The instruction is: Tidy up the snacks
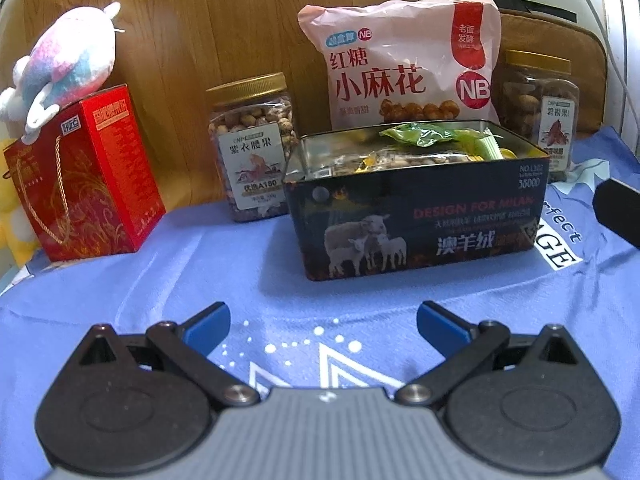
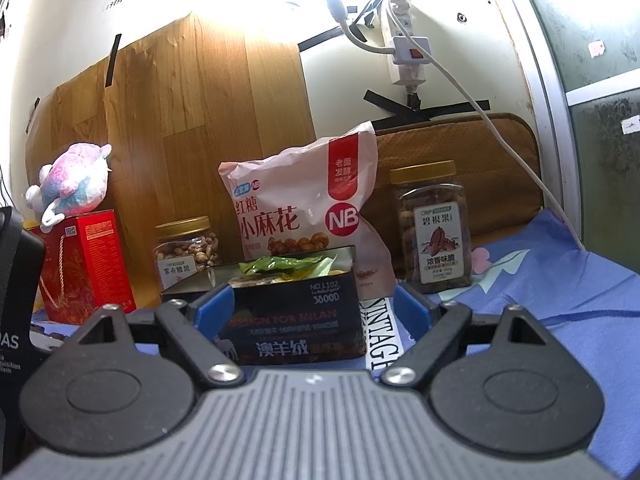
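Blue-padded left gripper (image 1: 323, 326) hangs low over the blue cloth (image 1: 200, 272), level, jaws spread wide with nothing between them. It stands well short of the dark tin (image 1: 416, 216), leaving a bare strip of cloth between fingertips and the tin's front wall.

Right gripper (image 2: 313, 308) is also level, jaws spread and empty. The tin's right front corner (image 2: 296, 312) appears between its blue pads (image 2: 214, 312); contact cannot be judged from this view.

Tin is open-topped, snack packets inside, a green wrapper (image 1: 416, 134) above the rim.

Behind the tin, along the wood-grain backboard: gold-lidded nut jar (image 1: 254, 148) to the left, pink snack bag (image 1: 400, 68) leaning upright at centre, pecan jar (image 1: 538, 104) to the right. Red gift box (image 1: 86, 176) stands at the far left, apart from the nut jar, with a plush toy (image 1: 66, 68) on top.

Open cloth lies left of the tin and in front of it; the back row is tightly spaced.

Left view alone shows the tin's full front and its sheep print. Right view alone shows a white power strip (image 2: 406, 46) and cable on the wall, and a frosted panel at the right edge. A black device body (image 2: 16, 300) fills its left edge.
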The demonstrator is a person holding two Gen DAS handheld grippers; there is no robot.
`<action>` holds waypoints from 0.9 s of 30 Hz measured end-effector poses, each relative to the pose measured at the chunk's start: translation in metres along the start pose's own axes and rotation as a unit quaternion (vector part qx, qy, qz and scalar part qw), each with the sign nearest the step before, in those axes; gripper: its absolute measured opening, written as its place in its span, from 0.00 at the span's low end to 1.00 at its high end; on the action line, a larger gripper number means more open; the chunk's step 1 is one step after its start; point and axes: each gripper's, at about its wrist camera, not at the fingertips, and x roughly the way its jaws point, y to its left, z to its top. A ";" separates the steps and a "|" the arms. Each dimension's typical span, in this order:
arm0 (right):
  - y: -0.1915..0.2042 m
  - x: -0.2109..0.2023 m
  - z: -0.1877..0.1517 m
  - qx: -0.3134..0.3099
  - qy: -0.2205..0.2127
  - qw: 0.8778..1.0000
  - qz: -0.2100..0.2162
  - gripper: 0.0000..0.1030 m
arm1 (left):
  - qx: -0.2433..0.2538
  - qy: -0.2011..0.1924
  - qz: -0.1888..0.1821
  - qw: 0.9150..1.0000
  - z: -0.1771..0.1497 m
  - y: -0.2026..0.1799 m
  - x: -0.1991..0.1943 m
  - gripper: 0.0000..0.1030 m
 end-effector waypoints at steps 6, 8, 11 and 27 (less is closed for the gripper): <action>0.000 0.002 0.000 0.003 0.005 1.000 0.006 0.87 | -0.002 0.011 0.001 1.000 0.000 0.001 0.003 1.00; -0.001 0.002 0.000 0.005 0.005 1.000 0.006 0.87 | -0.002 0.012 0.000 1.000 0.000 0.001 0.003 1.00; -0.001 0.002 0.000 0.006 0.007 1.000 0.007 0.88 | 0.000 0.014 -0.001 1.000 -0.001 0.000 0.003 1.00; -0.008 0.007 -0.001 0.026 0.024 0.999 0.016 0.88 | -0.007 0.046 -0.019 0.999 -0.005 -0.001 0.012 1.00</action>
